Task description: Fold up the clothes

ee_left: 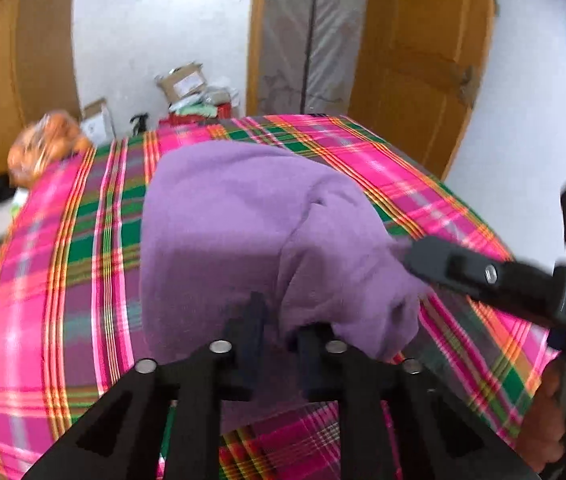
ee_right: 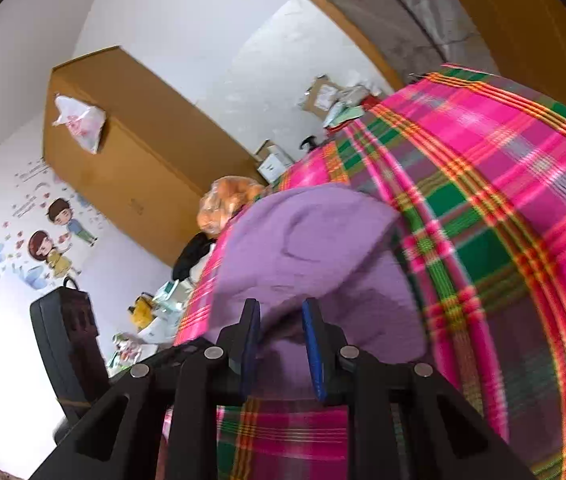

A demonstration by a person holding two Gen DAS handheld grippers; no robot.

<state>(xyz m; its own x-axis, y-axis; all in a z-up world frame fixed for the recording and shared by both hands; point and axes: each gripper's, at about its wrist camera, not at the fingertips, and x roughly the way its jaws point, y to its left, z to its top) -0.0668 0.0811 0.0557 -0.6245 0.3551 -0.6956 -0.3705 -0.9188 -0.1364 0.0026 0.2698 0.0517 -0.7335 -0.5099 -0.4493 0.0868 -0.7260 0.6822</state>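
Left wrist view: a purple garment (ee_left: 243,232) lies in the centre of the frame on a pink, green and orange plaid cloth (ee_left: 63,260) that covers the work surface. The left gripper (ee_left: 279,332) occupies the lower centre; its two fingers stand apart with a fold of the garment's near edge lying between them, but whether the fabric is pinched cannot be told. The right gripper (ee_left: 415,256) enters from the right edge, its tip touching the garment's right side; its jaw state cannot be told here. A hand (ee_left: 551,412) grasps its handle at the lower right.

Right wrist view: the right gripper (ee_right: 281,332) sits at lower centre, its blue-padded fingers (ee_right: 312,344) parted, with purple fabric bunched between them. The garment fills the middle of the frame; the plaid cloth spreads to the right. A brown cabinet (ee_right: 131,152) stands at upper left.
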